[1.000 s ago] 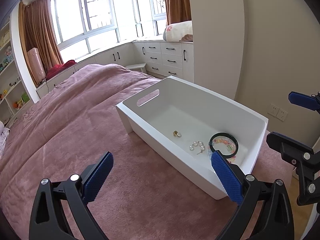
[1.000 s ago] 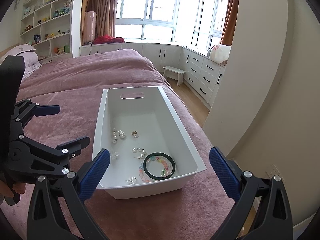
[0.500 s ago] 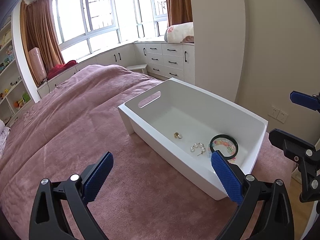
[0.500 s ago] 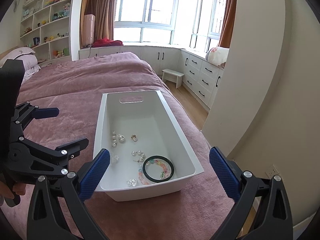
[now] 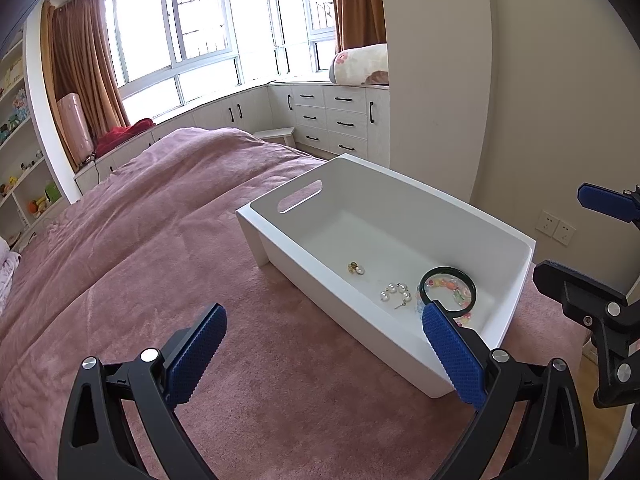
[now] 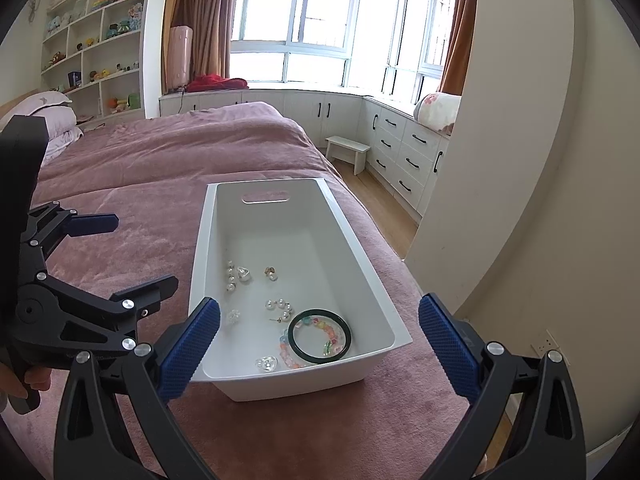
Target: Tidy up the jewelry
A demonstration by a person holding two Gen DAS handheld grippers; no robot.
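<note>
Already the jewelry (image 6: pixel 298 320) lies loose in the near half of the white bin (image 6: pixel 372 304) on the bed (image 6: pixel 132 208), its long axis running away from the right gripper (image 6: pixel 320 340). That gripper, spread and empty, sits straight before it; the left gripper (image 5: pixel 322 350), equally spread, is offset over the blanket, so the right looks nearer.

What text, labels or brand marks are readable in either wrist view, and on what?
None readable.
White plastic bin: no label or marking shows.
Dark green bangle and the other jewelry in the bin: no engraving visible.
Items on the white wall shelves: too small and blurred to read.
White wall sockets: no legible marking.
</note>
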